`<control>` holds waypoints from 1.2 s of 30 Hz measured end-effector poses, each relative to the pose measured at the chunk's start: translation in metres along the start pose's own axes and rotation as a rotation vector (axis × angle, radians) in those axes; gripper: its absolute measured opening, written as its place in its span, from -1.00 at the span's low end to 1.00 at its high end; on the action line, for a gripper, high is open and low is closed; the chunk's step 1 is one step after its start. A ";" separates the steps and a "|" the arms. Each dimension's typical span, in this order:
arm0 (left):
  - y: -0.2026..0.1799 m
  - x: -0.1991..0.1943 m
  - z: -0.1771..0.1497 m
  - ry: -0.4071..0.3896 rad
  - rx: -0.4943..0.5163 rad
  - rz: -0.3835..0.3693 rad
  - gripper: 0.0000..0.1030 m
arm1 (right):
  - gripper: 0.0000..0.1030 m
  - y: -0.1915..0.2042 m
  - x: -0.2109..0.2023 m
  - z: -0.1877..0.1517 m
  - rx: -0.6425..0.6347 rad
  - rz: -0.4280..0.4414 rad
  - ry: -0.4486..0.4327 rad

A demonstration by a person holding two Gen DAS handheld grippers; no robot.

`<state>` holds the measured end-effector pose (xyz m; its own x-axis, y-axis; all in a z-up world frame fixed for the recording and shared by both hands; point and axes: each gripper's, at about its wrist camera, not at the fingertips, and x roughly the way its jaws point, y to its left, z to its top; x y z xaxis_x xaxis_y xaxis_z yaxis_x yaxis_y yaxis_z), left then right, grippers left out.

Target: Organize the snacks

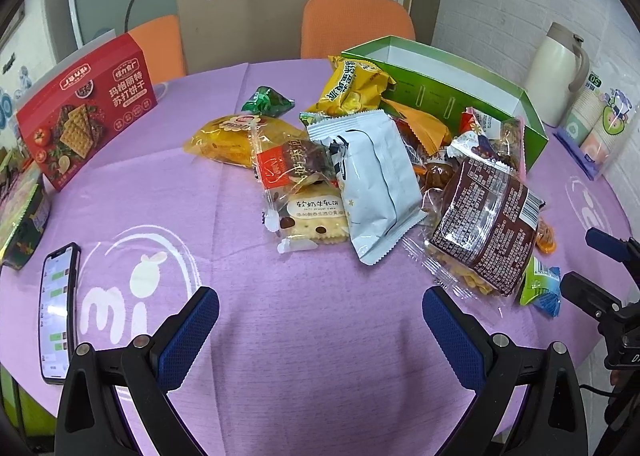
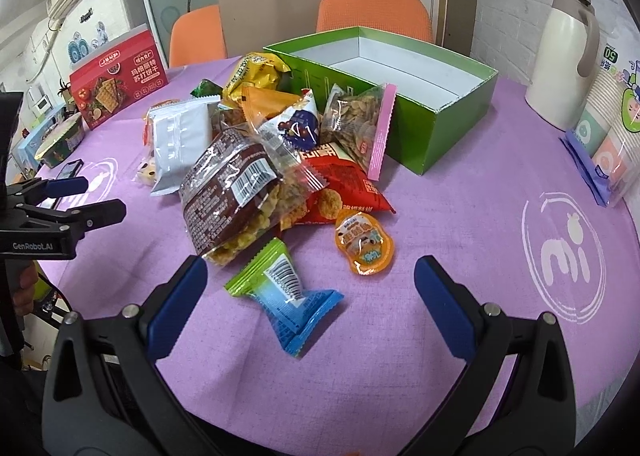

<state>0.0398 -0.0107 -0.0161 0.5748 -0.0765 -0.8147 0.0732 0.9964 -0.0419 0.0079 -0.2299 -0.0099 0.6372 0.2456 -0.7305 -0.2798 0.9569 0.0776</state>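
Right under the wide-open right gripper (image 2: 310, 280) lies the small green-and-blue crimped foil packet (image 2: 286, 296), light, crinkly and slippery-looking, best pinched across its pinched-in waist, while the left gripper (image 1: 320, 306) hangs spread and empty short of the heap.

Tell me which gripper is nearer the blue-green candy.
Right. The right gripper hovers open around the blue-green candy; the left gripper is open, off to the candy's left.
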 end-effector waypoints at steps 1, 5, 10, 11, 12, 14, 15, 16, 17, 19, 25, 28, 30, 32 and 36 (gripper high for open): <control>-0.001 0.000 0.000 0.000 0.001 0.000 1.00 | 1.00 -0.001 0.000 0.001 0.005 0.005 -0.014; -0.005 0.002 0.002 0.006 0.008 -0.012 1.00 | 1.00 -0.003 0.002 0.004 -0.002 0.033 -0.016; -0.009 0.008 0.009 0.030 -0.013 -0.131 0.92 | 1.00 -0.005 0.003 0.006 -0.027 0.061 -0.013; -0.011 0.010 0.011 0.036 -0.020 -0.166 0.86 | 1.00 -0.006 0.003 0.006 -0.027 0.071 -0.013; -0.013 0.012 0.014 0.043 -0.024 -0.211 0.76 | 1.00 -0.005 0.004 0.007 -0.031 0.080 -0.013; -0.019 0.016 0.019 0.060 -0.022 -0.294 0.53 | 1.00 -0.004 0.004 0.009 -0.038 0.087 -0.018; -0.023 0.019 0.021 0.069 -0.017 -0.328 0.39 | 1.00 -0.002 0.005 0.010 -0.041 0.090 -0.017; -0.028 0.021 0.024 0.076 -0.008 -0.364 0.33 | 1.00 0.000 0.005 0.012 -0.043 0.095 -0.013; -0.031 0.024 0.026 0.087 -0.002 -0.394 0.24 | 1.00 0.002 0.005 0.013 -0.045 0.107 -0.015; -0.039 0.026 0.031 0.095 0.002 -0.440 0.24 | 0.99 0.008 0.005 0.015 -0.057 0.132 -0.014; -0.053 0.041 0.045 0.099 0.045 -0.442 0.24 | 0.62 0.016 0.023 0.017 -0.044 0.157 0.027; -0.053 0.048 0.049 0.113 0.040 -0.502 0.20 | 0.21 0.019 0.033 0.019 -0.035 0.168 0.031; -0.055 0.049 0.050 0.103 0.044 -0.502 -0.03 | 0.07 0.022 0.038 0.020 -0.033 0.139 0.033; -0.056 0.044 0.049 0.086 0.051 -0.501 -0.07 | -0.08 0.023 0.035 0.023 -0.024 0.135 0.026; -0.053 0.027 0.053 0.051 0.052 -0.520 -0.24 | -0.17 0.025 0.014 0.027 -0.036 0.112 -0.020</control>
<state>0.0942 -0.0678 -0.0054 0.4113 -0.5578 -0.7209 0.3794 0.8239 -0.4210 0.0294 -0.1988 0.0000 0.6142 0.3543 -0.7051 -0.3757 0.9171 0.1335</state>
